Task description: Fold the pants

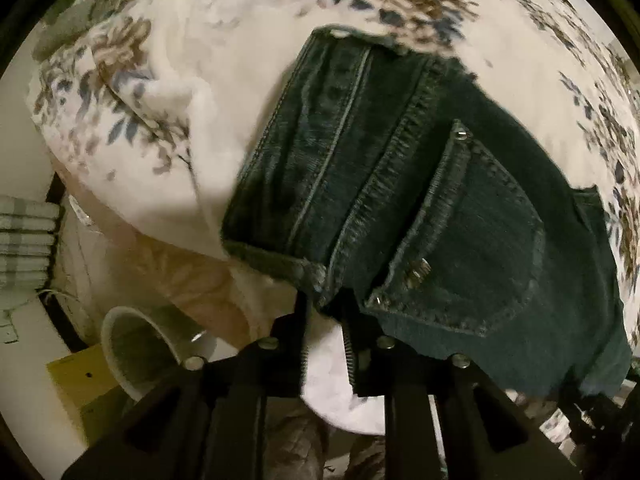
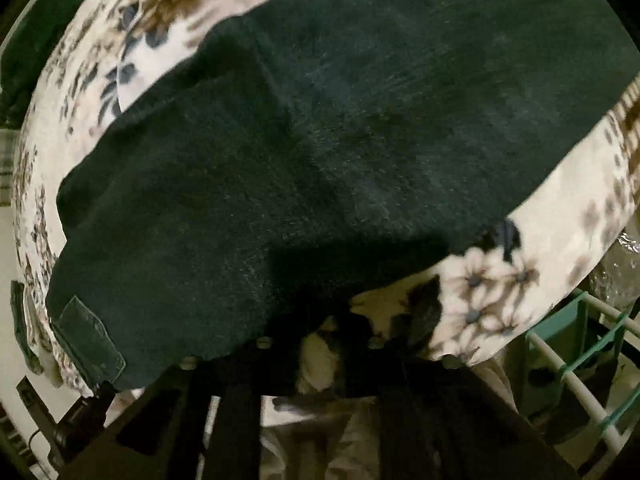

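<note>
Dark denim pants lie folded on a floral bedspread. A leather waistband patch shows, its writing too blurred to read. The left gripper has its fingers narrowly apart at the pants' near edge beside the back pocket; whether they pinch denim is unclear. The right gripper fingers stand apart over the bedspread just beside the pants' edge, holding nothing.

- Jeans: dark matt denim cloth, rough weave, pale stitching, shiny metal rivets.
- Floral bedspread: soft matt cloth.
- Left gripper: black matt plastic, metal screws.
- Rack: smooth white coated bars.
</note>
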### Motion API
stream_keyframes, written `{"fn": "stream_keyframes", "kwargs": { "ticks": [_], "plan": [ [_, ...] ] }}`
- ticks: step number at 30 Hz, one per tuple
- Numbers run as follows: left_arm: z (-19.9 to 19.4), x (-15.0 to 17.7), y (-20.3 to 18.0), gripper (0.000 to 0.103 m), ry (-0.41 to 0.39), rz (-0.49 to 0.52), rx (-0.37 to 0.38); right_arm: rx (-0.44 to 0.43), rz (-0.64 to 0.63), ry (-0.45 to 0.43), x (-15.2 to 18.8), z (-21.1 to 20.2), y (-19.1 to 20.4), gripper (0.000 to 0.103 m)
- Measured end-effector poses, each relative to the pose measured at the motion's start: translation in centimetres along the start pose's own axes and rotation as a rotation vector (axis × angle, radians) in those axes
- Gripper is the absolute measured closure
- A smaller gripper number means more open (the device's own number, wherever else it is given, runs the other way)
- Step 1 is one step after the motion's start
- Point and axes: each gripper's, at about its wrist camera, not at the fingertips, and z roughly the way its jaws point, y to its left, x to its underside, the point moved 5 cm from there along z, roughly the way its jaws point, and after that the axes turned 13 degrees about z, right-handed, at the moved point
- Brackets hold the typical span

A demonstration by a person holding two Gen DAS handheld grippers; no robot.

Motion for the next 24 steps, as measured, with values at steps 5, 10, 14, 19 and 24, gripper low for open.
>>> {"fn": "stream_keyframes", "kwargs": {
  "ticks": [5, 10, 14, 19, 24],
  "plan": [
    [-4.3, -0.9, -2.5, 0.024, -0.083, 0.116, -0.092, -0.002, -0.147, -0.004, 0.5, -4.0, 3.1, 0.043],
    [-6.4, -5.3, -7.2, 0.024, -0.191, 0.194, -0.154, -0.047, -0.296, -0.003, 0.1, -6.5, 9.5, 0.043],
    [-4.7, -9.0, -10.1, 0.024, -0.201, 0.207, -0.141, -0.112, -0.343, 0.022, -2.2, -5.8, 17.2, 0.043],
    [-1.6, -11.5, -10.3, 0.024, -0.139, 0.216, -0.127, -0.099, -0.384, 0.100, -4.4, -1.5, 25.3, 0.043],
    [-0.6, -12.2, -10.2, 0.024, -0.114, 0.205, -0.108, 0.018, -0.455, 0.145, -5.0, 2.5, 28.6, 0.044]
  ]
}}
